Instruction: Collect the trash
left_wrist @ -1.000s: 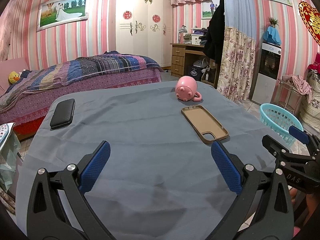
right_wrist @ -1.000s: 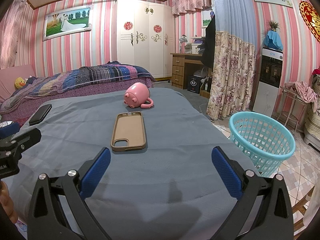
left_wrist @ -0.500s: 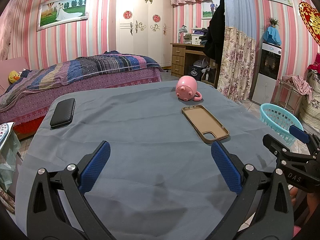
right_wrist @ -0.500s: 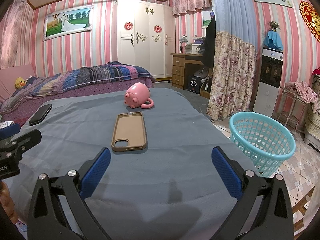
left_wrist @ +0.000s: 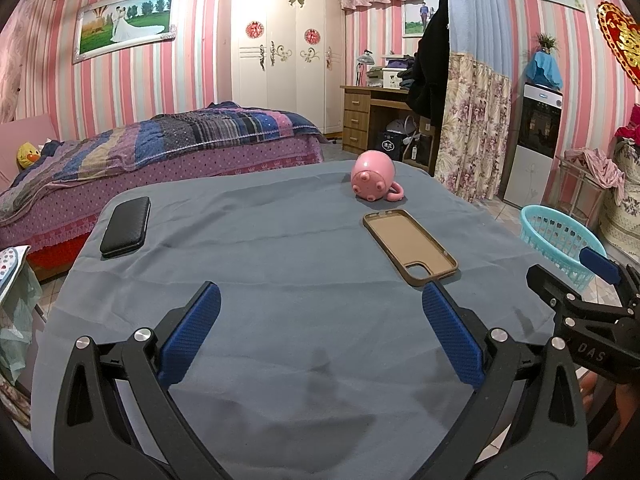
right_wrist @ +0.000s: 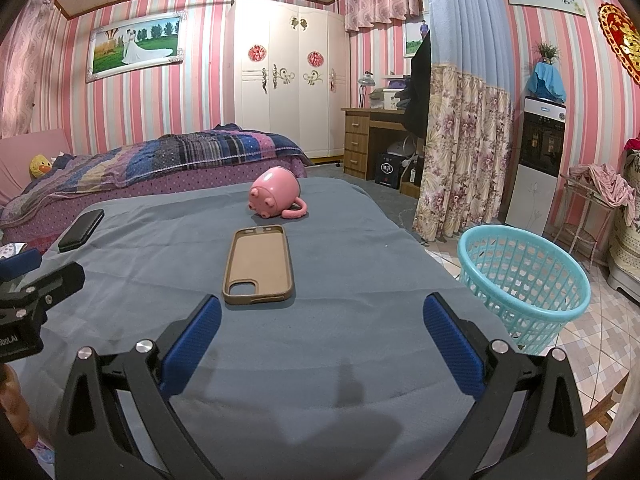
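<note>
A tan phone case (left_wrist: 410, 247) (right_wrist: 259, 265) lies face up on the grey-blue cloth of the table (left_wrist: 280, 264) (right_wrist: 352, 280). Beyond it a pink pig-shaped mug (left_wrist: 374, 181) (right_wrist: 276, 193) rests on its side. A black flat case (left_wrist: 125, 226) (right_wrist: 81, 230) sits near the table's left edge. A turquoise basket (right_wrist: 524, 280) (left_wrist: 560, 236) stands on the floor to the right of the table. My left gripper (left_wrist: 320, 336) and my right gripper (right_wrist: 322, 340) both hover open over the near part of the table, nothing between their blue pads.
A bed (left_wrist: 160, 148) with a striped blanket stands behind the table. Wardrobe (right_wrist: 288, 76), wooden desk (right_wrist: 372, 136) and flowered curtain (right_wrist: 464, 152) line the back and right. A water dispenser (right_wrist: 536, 160) is by the right wall. Tiled floor surrounds the basket.
</note>
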